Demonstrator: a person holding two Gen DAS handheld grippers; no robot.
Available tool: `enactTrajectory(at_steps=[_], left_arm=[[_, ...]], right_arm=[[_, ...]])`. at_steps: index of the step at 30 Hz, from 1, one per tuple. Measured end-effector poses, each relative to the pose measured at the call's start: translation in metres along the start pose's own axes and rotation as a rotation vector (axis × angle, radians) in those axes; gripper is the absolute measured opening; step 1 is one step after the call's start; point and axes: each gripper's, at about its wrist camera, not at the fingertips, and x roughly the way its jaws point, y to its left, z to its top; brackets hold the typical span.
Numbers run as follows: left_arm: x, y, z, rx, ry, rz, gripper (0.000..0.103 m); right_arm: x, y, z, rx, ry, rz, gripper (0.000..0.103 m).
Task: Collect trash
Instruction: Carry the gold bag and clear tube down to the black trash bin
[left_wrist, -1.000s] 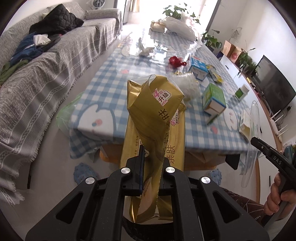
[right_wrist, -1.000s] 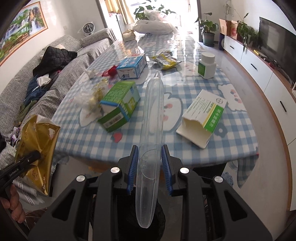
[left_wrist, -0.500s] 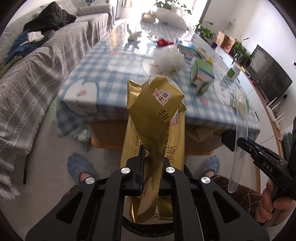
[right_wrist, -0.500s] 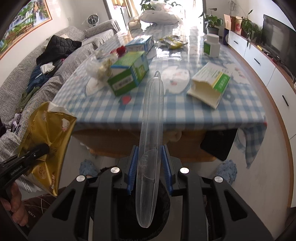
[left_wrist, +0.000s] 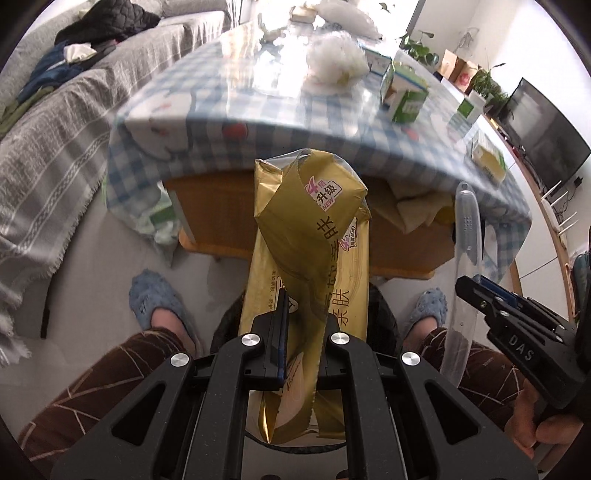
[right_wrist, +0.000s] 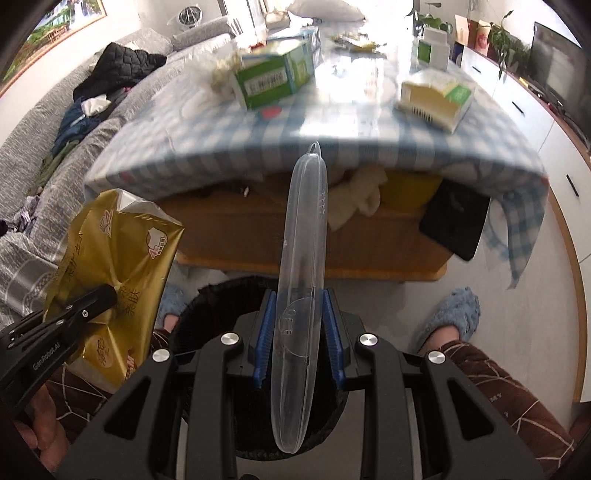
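Note:
My left gripper (left_wrist: 301, 343) is shut on a crumpled gold tissue wrapper (left_wrist: 314, 236) that stands up between its fingers; the same gold wrapper (right_wrist: 114, 266) shows at the left of the right wrist view. My right gripper (right_wrist: 297, 332) is shut on a long clear plastic case (right_wrist: 303, 266), also seen as the clear case (left_wrist: 467, 236) at the right of the left wrist view. Both grippers hang over a black round bin (right_wrist: 207, 306) on the floor between the person's feet. Its inside is dark.
A low table with a blue checked cloth (right_wrist: 229, 147) stands just ahead, carrying a green-white box (right_wrist: 273, 77), an open yellow-white box (right_wrist: 436, 99) and a white crumpled bag (left_wrist: 332, 61). A grey sofa (left_wrist: 55, 122) runs along the left. Blue slippers (right_wrist: 448, 317) and patterned trouser legs flank the bin.
Both grippers have sunk and drawn back from the table top to below its edge, over the black bin. The person's legs and slippers have come into view. Both grips are unchanged.

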Motion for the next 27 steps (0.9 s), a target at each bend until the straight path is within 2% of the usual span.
enactTrajectory(at_steps=[8,19,27], left_arm=[[0.011,-0.007,-0.020,0.016,0.017,0.014,0.006],[0.048,-0.008,-0.039,0.027,0.048,0.042,0.006],[0.084,-0.010,-0.057,0.013,0.113,0.065,0.007]], right_arm=[[0.019,0.002,-0.018,-0.001,0.037,-0.030,0.025],[0.052,0.001,-0.032,-0.004,0.065,-0.057,0.025],[0.070,-0.002,-0.045,-0.001,0.088,-0.054,0.025]])
